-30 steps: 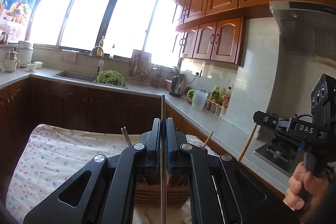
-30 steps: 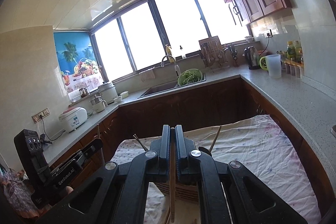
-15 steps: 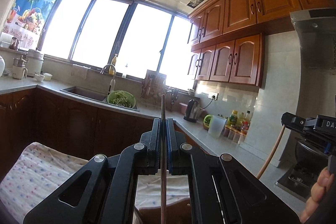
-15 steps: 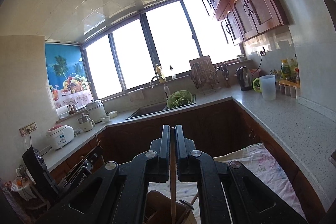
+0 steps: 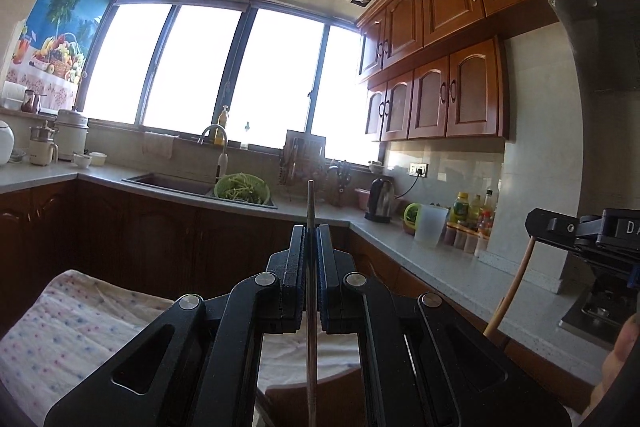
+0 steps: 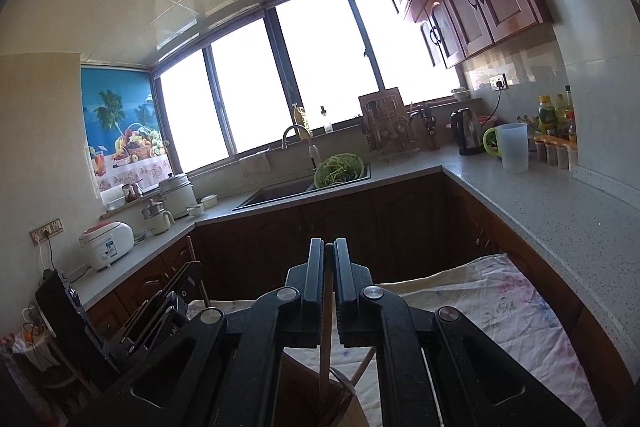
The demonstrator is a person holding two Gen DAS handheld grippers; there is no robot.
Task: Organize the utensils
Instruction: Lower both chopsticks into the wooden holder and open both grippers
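My left gripper (image 5: 311,229) is shut on a thin dark chopstick (image 5: 311,327) that stands upright between its pads and runs down toward a brown wooden holder (image 5: 292,401) at the bottom edge. My right gripper (image 6: 329,243) is shut on a light wooden chopstick (image 6: 325,339) that also points down into the holder (image 6: 304,387). In the left wrist view the right gripper (image 5: 538,227) is at the right edge with its chopstick (image 5: 510,291) hanging below. In the right wrist view the left gripper (image 6: 192,269) is at the lower left.
A flowered cloth (image 5: 72,327) covers the table below, also in the right wrist view (image 6: 500,303). Behind it run dark cabinets and a grey counter (image 6: 560,199) with a sink (image 5: 172,183), green colander (image 5: 241,187), kettle (image 5: 380,201) and white jug (image 6: 513,147).
Both grippers have risen and tilted up with their chopsticks held. The holder and cloth have dropped toward the bottom of both views, and more ceiling shows.
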